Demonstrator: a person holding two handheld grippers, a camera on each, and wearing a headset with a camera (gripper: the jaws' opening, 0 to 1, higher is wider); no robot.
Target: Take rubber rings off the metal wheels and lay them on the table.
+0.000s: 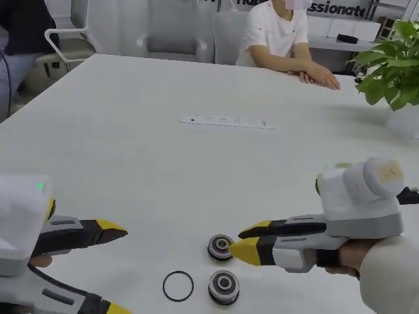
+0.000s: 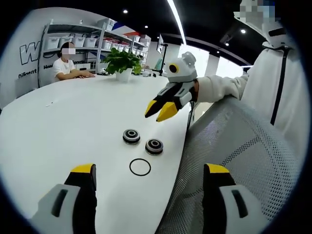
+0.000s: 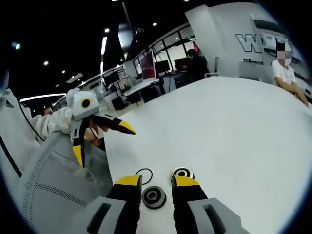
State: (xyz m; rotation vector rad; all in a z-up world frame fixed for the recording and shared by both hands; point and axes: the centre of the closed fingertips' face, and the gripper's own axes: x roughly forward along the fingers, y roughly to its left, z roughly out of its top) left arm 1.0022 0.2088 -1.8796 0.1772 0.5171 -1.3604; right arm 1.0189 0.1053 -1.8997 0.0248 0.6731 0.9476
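Note:
Two metal wheels with dark rims, one farther [image 1: 220,247] and one nearer [image 1: 224,286], stand side by side near the table's front edge. A thin black rubber ring [image 1: 178,286] lies flat just left of the nearer wheel. My right gripper [image 1: 239,241] hovers close to the right of the farther wheel, jaws a small way apart and holding nothing. My left gripper [image 1: 121,269] is wide open, left of the ring. In the left gripper view the ring [image 2: 140,167] lies ahead of the open jaws, with the wheels [image 2: 131,136] [image 2: 154,146] beyond. In the right gripper view one wheel [image 3: 154,196] shows between the jaws.
A white power strip [image 1: 228,122] lies mid-table. A person sits at the far side with a hand [image 1: 319,74] on the table. A potted plant [image 1: 393,65] stands at the right edge. Chairs [image 1: 72,39] stand behind the far edge. A mesh chair back [image 2: 234,161] is close by.

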